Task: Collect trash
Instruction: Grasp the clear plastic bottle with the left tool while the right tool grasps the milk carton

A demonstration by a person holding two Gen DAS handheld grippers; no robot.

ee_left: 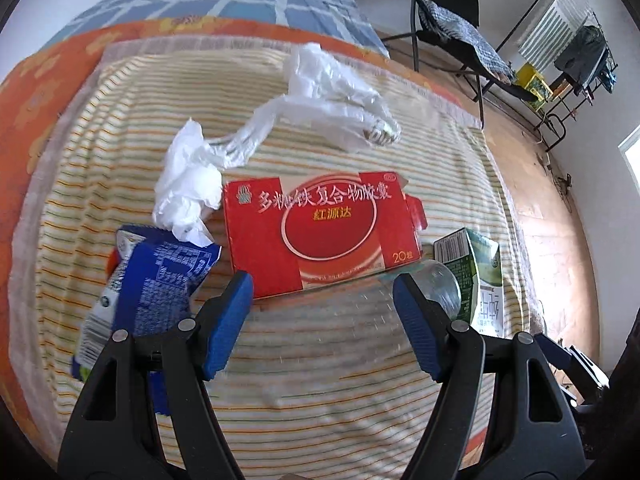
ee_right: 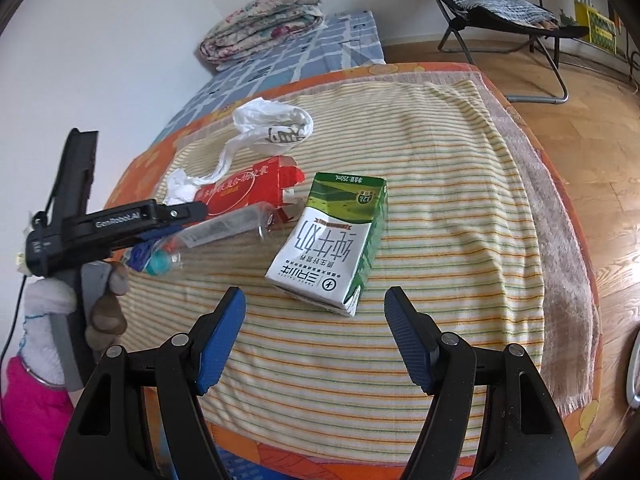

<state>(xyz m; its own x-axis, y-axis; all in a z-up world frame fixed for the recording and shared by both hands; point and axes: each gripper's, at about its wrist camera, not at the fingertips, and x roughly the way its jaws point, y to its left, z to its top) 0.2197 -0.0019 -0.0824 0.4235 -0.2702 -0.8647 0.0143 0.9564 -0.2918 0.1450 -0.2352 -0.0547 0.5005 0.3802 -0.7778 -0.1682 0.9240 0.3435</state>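
Left wrist view. My left gripper [ee_left: 322, 292] stands with its blue-padded jaws spread wide and nothing between them. Directly ahead, at frame centre, lies the flat red cardboard medicine box [ee_left: 320, 232] on the striped yellow towel [ee_left: 320, 380]; its long axis runs left to right across my line of reach, its near edge just beyond my fingertips. A crumpled white tissue [ee_left: 186, 196] touches its upper left corner, a crinkled blue foil snack wrapper [ee_left: 160, 280] lies at lower left, and a thin white plastic bag [ee_left: 332, 88] sits higher up. A clear plastic bottle [ee_left: 438, 284] and a green-and-white milk carton [ee_left: 480, 276] lie at right.

Right wrist view. My right gripper [ee_right: 316, 308] is likewise spread and empty. The milk carton [ee_right: 332, 240] lies just ahead at frame centre, long axis running away from me and tilted toward upper right. The left gripper's black body [ee_right: 116, 224] crosses the left edge, held in a gloved hand [ee_right: 108, 300]. I judge the carton nearer my right claw, the red box nearer my left.
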